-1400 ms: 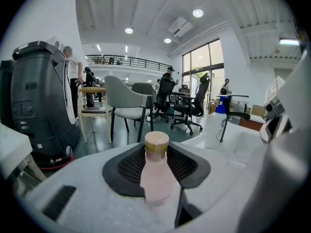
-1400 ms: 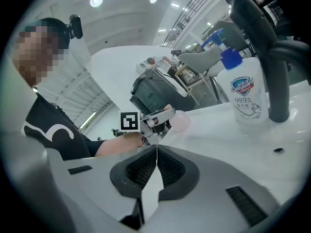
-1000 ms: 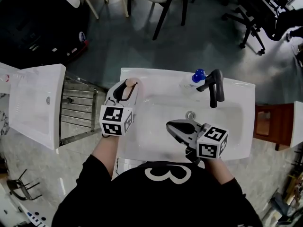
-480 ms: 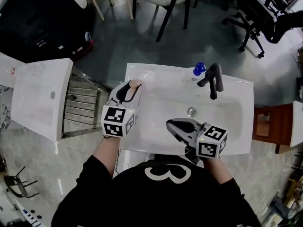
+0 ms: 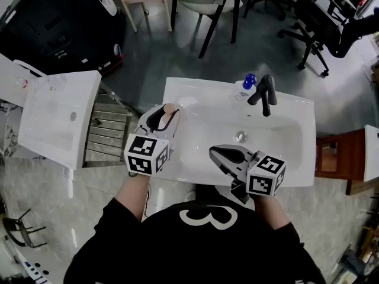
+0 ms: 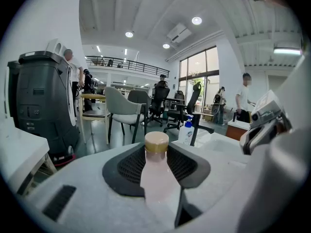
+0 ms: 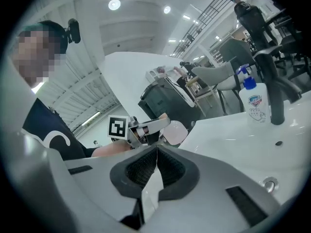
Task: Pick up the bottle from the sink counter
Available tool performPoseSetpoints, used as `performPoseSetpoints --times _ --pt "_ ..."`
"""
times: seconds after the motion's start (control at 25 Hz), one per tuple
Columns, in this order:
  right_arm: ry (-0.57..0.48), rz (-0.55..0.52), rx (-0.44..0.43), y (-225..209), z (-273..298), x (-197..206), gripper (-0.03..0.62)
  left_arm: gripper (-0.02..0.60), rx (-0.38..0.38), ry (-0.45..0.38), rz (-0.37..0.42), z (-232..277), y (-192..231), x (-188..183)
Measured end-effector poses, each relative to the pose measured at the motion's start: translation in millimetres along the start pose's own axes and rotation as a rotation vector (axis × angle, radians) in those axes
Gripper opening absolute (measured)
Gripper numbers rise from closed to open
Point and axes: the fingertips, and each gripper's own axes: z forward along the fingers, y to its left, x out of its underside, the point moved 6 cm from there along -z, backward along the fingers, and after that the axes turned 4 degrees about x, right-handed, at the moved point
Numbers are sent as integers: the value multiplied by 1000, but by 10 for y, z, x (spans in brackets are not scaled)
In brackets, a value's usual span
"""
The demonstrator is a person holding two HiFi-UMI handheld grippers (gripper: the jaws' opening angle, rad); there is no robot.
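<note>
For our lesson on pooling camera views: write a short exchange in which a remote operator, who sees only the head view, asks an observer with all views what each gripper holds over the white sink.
Operator: From above, the left gripper covers most of the pale pink plastic bottle. Is it really clamped?
Observer: Yes. The left gripper view shows both dark ribbed pads pressed on its body, below the tan round cap.
Operator: Does the right gripper hold anything?
Observer: No. The right gripper view shows its jaws meeting, with nothing between them.
</note>
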Motion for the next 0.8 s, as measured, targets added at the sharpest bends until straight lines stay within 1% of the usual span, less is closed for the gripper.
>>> performPoseSetpoints --times 0.36,0.6,0.8 --pt "-66 -63 15 325 -152 -45 14 149 61 -22 13 -522 -309 -185" --pt "-110 -115 24 602 -255 -111 14 149 124 -56 54 -899 -566 -339" --pt "-143 -169 32 865 -319 -149 14 149 175 -60 92 -1172 -748 -400"
